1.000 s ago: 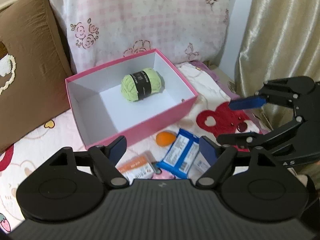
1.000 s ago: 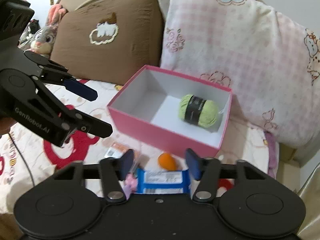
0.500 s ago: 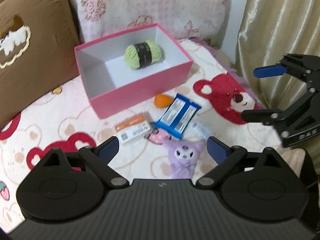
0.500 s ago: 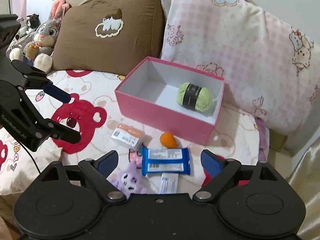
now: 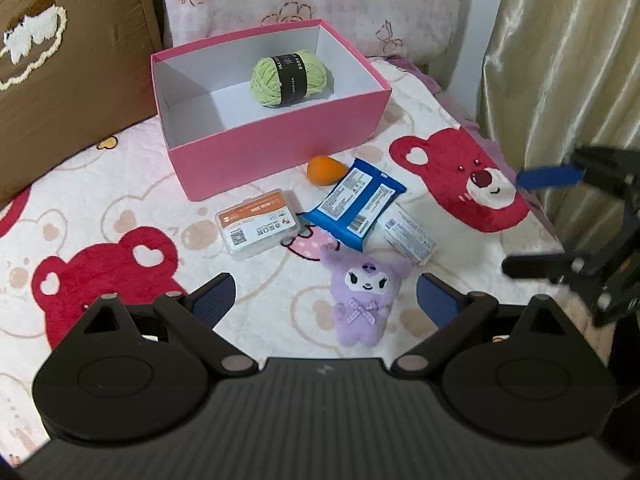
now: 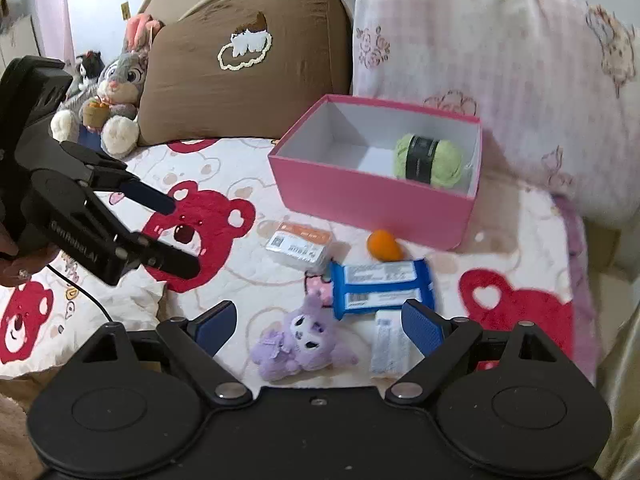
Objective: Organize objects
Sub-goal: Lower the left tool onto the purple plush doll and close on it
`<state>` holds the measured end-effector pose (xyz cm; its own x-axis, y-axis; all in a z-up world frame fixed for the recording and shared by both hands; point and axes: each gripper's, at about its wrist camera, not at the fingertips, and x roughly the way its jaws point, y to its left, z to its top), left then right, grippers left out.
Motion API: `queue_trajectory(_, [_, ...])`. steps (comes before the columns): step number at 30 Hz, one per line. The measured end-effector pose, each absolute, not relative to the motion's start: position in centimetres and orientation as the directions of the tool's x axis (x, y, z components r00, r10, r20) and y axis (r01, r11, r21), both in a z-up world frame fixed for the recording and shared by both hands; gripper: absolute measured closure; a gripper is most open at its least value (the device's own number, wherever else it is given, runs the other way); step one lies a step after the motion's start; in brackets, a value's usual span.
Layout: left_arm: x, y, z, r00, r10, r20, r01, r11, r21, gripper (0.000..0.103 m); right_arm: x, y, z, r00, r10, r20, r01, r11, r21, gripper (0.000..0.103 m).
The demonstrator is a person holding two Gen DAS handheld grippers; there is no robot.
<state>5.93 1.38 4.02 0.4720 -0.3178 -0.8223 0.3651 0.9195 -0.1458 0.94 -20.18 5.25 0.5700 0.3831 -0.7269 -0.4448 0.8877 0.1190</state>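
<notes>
Purple plush doll (image 5: 366, 300) on the bear-print blanket (image 5: 120, 216), between and just ahead of the spread fingers of the left gripper (image 5: 324, 300). Behind it, blue packet (image 5: 354, 208), orange egg (image 5: 325, 170), pink box (image 5: 276, 148) holding green yarn (image 5: 290, 78). Right gripper (image 6: 318, 322) likewise wide apart, empty, plush just ahead.

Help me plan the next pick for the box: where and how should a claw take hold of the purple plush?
Grip the purple plush across its body, just below the head, coming straight down from above. It lies flat on the blanket, face up, apart from the blue packet, and the soft, narrower body should fit between open fingers.
</notes>
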Motion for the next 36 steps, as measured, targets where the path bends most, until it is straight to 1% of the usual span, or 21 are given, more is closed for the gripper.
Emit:
queue_trajectory(5, [6.2, 1.5, 2.2, 0.475, -0.377, -0.795, 0.373, 0.905, -0.206, 0.005, 0.3, -19.2, 2.3, 0.571, 0.412, -0.71, -0.446, 0.882, 0.153, 0.011])
queue_trajectory(7, [6.5, 1.3, 1.4, 0.467, -0.391, -0.793, 0.378, 0.899, -0.22, 0.005, 0.4, -18.4, 1.0, 0.553, 0.424, -0.717, -0.458, 0.874, 0.163, 0.011])
queue_trajectory(12, [7.6, 0.6, -1.4, 0.417, -0.395, -0.819, 0.368, 0.897, -0.246, 0.005, 0.9, -16.2, -2.9, 0.515, 0.43, -0.742, -0.482, 0.861, 0.164, 0.011])
queue_trajectory(14, [7.8, 0.3, -2.6, 0.396, -0.408, -0.823, 0.365, 0.892, -0.267, 0.005, 1.2, -15.7, -4.4, 0.52, 0.396, -0.757, -0.454, 0.879, 0.148, 0.011])
queue_trajectory(16, [7.9, -0.2, -3.7, 0.386, -0.414, -0.824, 0.371, 0.888, -0.272, 0.005, 1.5, -15.4, -5.7, 0.522, 0.396, -0.756, -0.442, 0.883, 0.157, 0.011])
queue_trajectory(21, [8.1, -1.6, -6.4, 0.352, -0.426, -0.833, 0.367, 0.882, -0.296, 0.007, 2.3, -14.9, -7.9, 0.482, 0.404, -0.777, -0.379, 0.896, 0.231, 0.011])
queue_trajectory(24, [8.5, -2.1, -7.9, 0.331, -0.417, -0.846, 0.33, 0.891, -0.31, 0.007, 2.6, -15.2, -8.7, 0.524, 0.42, -0.741, -0.328, 0.902, 0.28, 0.011])
queue_trajectory(28, [8.7, -2.3, -9.2, 0.339, -0.433, -0.835, 0.297, 0.891, -0.342, 0.008, 3.5, -15.3, -9.3, 0.549, 0.406, -0.731, -0.274, 0.913, 0.301, 0.011])
queue_trajectory(29, [8.8, -2.3, -9.5, 0.341, -0.437, -0.832, 0.29, 0.891, -0.35, 0.01, 3.5, -15.4, -9.4, 0.556, 0.404, -0.726, -0.269, 0.914, 0.302, 0.011])
queue_trajectory(31, [8.9, -2.1, -10.2, 0.333, -0.453, -0.827, 0.275, 0.886, -0.374, 0.017, 3.4, -15.3, -9.6, 0.554, 0.403, -0.728, -0.265, 0.915, 0.304, 0.012])
queue_trajectory(32, [9.0, -2.1, -10.5, 0.324, -0.46, -0.827, 0.268, 0.883, -0.386, 0.026, 3.3, -15.3, -9.8, 0.55, 0.403, -0.732, -0.264, 0.915, 0.305, 0.012])
queue_trajectory(33, [9.1, -2.0, -10.8, 0.314, -0.471, -0.825, 0.264, 0.877, -0.4, 0.039, 3.3, -15.2, -10.0, 0.542, 0.403, -0.738, -0.264, 0.915, 0.306, 0.012])
queue_trajectory(34, [9.1, -1.9, -11.1, 0.304, -0.485, -0.82, 0.262, 0.87, -0.418, 0.043, 3.2, -15.1, -10.2, 0.535, 0.399, -0.745, -0.26, 0.916, 0.304, 0.012])
queue_trajectory(36, [8.9, -1.7, -11.5, 0.313, -0.496, -0.81, 0.253, 0.866, -0.432, 0.048, 3.0, -15.0, -10.7, 0.529, 0.381, -0.758, -0.242, 0.924, 0.296, 0.012])
